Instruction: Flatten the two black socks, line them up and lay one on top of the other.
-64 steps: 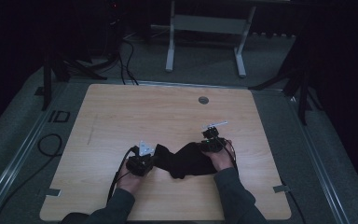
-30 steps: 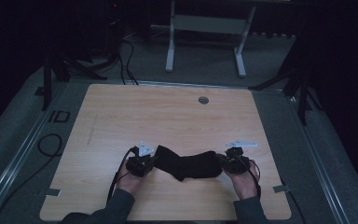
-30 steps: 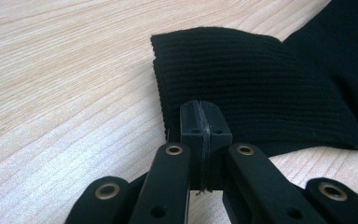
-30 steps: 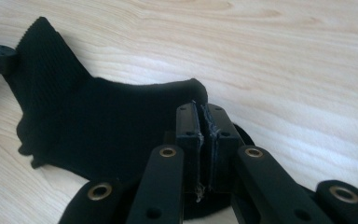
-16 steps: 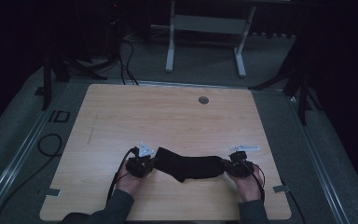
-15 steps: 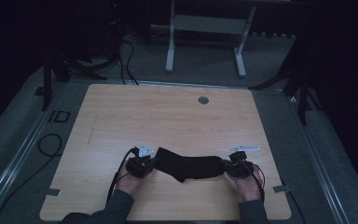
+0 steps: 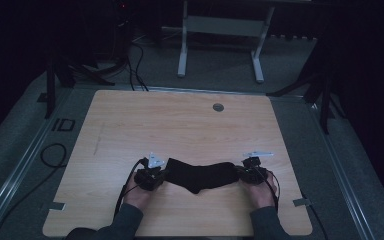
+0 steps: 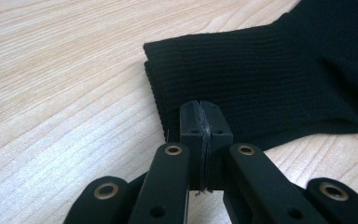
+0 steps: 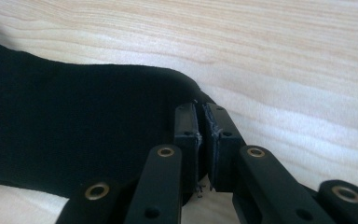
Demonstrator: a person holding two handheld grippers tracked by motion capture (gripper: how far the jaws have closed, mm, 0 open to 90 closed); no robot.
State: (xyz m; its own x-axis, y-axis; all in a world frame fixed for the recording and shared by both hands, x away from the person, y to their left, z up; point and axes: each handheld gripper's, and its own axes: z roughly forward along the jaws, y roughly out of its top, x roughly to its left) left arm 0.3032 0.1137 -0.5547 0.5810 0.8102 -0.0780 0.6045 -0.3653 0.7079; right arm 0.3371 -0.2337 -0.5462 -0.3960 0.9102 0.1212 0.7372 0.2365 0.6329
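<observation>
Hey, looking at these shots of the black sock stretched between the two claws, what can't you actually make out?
- Black ribbed knit sock, high view: dim and small, so its knit and whether it is one sock or two stay unclear.
- Left claw, left gripper view: the pinched cuff edge is hidden between the shut jaws.
- Right claw, right gripper view: the sock's end is covered by the jaws.
- Small round fitting in the light wooden table: too small to identify.

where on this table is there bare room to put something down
The whole far half of the table is bare, from the black sock back to the round grommet. The near edge is crowded: left gripper and right gripper stretch the sock there.
</observation>
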